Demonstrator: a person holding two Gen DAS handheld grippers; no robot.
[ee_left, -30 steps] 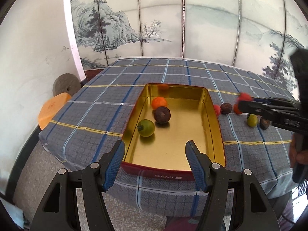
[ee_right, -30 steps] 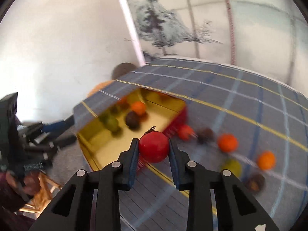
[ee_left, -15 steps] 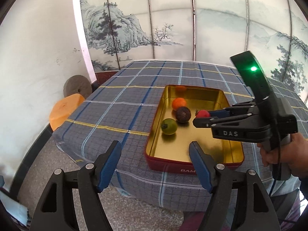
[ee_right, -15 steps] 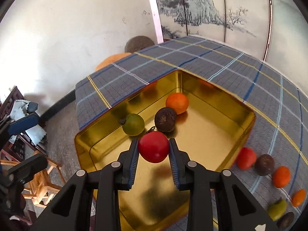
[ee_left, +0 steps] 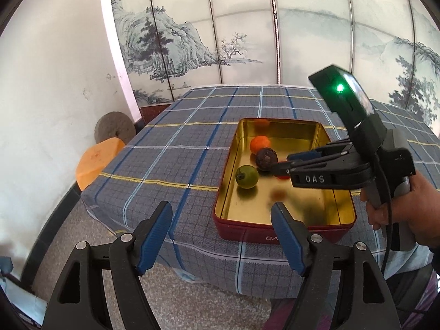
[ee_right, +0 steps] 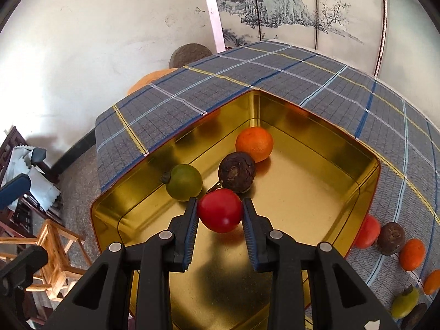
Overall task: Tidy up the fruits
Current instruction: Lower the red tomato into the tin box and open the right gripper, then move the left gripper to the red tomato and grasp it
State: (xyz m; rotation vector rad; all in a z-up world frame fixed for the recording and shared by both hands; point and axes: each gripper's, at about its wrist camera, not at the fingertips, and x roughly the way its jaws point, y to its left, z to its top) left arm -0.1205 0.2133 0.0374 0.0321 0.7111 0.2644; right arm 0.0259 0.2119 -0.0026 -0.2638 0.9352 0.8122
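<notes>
red fruit (ee_right: 220, 210) | clamped in right gripper (ee_right: 220, 214) | low over tin (ee_right: 368, 176)

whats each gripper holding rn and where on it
The right gripper holds the red fruit, its fingers pressing the fruit's two opposite sides, over the gold tin. The left gripper is open and holds nothing.

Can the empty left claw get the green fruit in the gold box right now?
Probably yes. The left claw is open and empty, hanging off the table's near edge, and the green fruit sits uncovered in the tin. The right claw, holding the red fruit, crowds it.
</notes>
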